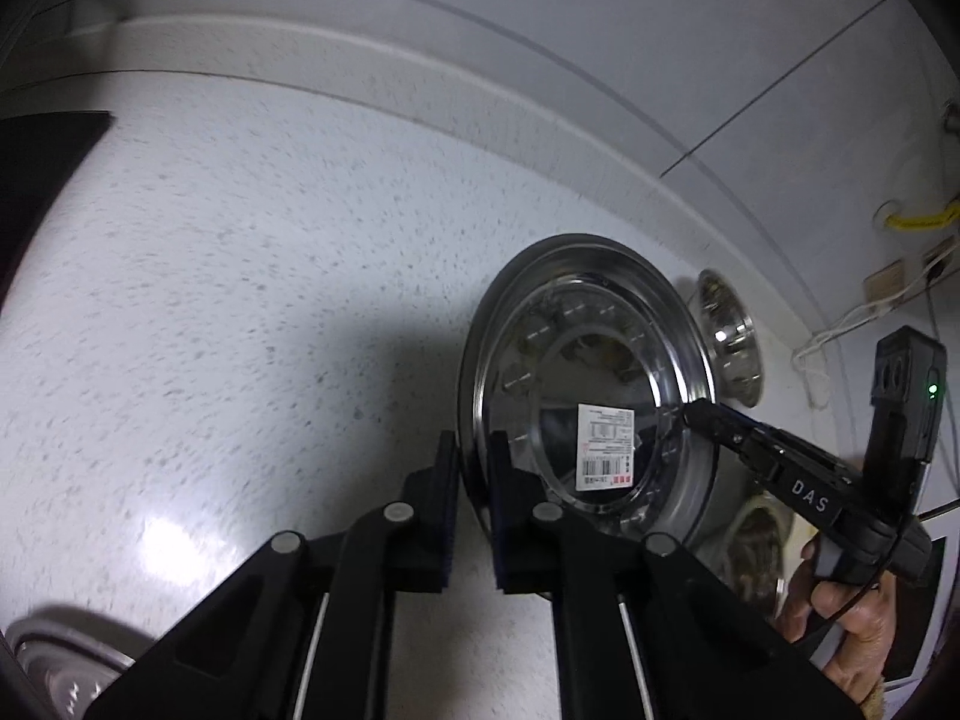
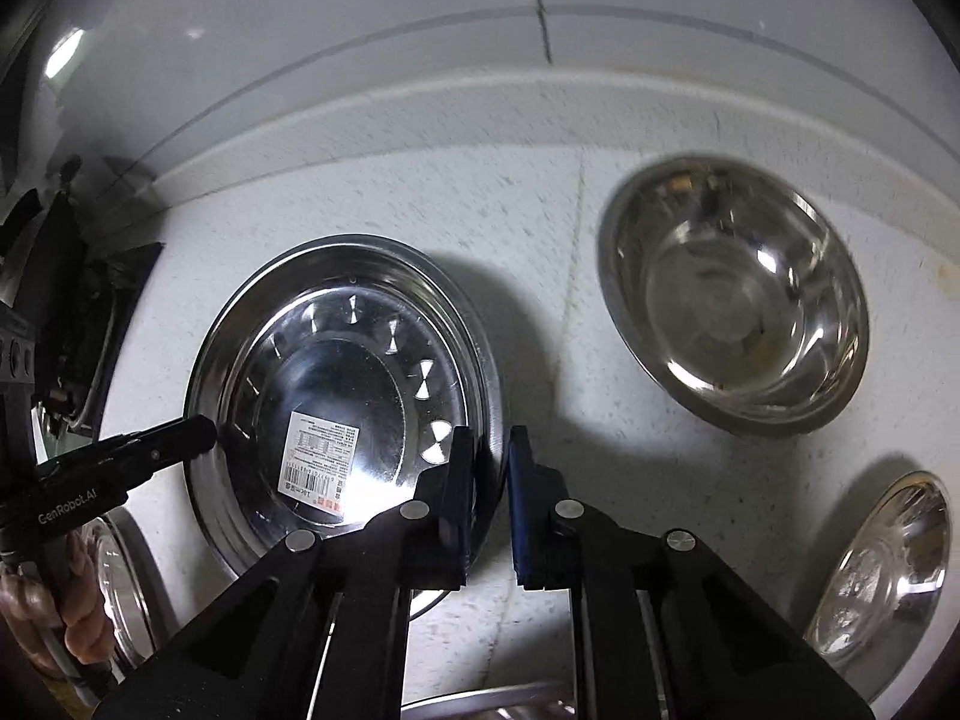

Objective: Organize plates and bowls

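Note:
A round steel plate (image 1: 591, 354) with a white barcode label is held tilted above the white speckled counter (image 1: 240, 300). My left gripper (image 1: 473, 441) is shut on the plate's near rim, one pad on each face. From the right, my right gripper (image 1: 690, 411) reaches in and pinches the opposite rim. The right wrist view shows the same plate (image 2: 336, 330), its rim clamped between the pads of my right gripper (image 2: 489, 435). There my left gripper (image 2: 207, 426) bites the plate's left edge, and a hand holds its handle.
A steel bowl (image 2: 738, 300) sits at the back right, another bowl (image 2: 882, 570) at the front right. A further steel plate (image 2: 120, 570) lies under the held one at left. A dark object (image 1: 36, 180) borders the counter's left; a tiled wall rises behind.

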A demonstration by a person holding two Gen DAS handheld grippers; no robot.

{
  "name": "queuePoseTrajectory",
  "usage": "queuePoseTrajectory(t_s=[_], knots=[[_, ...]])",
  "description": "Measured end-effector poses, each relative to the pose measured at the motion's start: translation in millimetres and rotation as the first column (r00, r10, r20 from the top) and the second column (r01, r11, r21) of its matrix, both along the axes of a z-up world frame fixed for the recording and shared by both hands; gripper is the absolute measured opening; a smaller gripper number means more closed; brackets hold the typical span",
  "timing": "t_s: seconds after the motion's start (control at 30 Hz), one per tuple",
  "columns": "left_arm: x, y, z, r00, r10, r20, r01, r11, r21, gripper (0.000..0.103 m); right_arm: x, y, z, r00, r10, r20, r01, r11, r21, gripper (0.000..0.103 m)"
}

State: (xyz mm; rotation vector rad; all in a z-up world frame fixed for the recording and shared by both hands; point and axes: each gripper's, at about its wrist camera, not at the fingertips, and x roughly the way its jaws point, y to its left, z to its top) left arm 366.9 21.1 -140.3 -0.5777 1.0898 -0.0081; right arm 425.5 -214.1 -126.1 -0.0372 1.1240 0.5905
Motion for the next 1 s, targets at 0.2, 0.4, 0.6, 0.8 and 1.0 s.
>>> queuePoseTrajectory(t_s=[0.2,0.4,0.6,0.8,1.0], knots=[[-42,4,26,0.999,0.007,0.053,-0.006,1.000,-0.018,0.008,-28,-1,23,0.999,0.003,0.043,-0.005,0.999,0.036,0.010],[-86,14,42,0.997,0.000,0.082,0.005,0.998,-0.055,0.008,-68,-11,43,0.997,0.007,0.071,-0.010,0.999,0.043,0.010],[-144,31,63,0.994,0.006,0.108,0.000,0.998,-0.061,0.008,-114,-4,62,0.995,0.039,0.095,-0.044,0.998,0.051,0.010],[-216,61,90,0.991,0.011,0.136,-0.006,0.999,-0.039,0.008,-170,17,72,0.992,0.081,0.096,-0.090,0.992,0.088,0.010],[-275,99,96,0.990,0.033,0.138,-0.032,0.999,-0.010,0.008,-223,48,78,0.985,0.143,0.094,-0.155,0.978,0.137,0.010]])
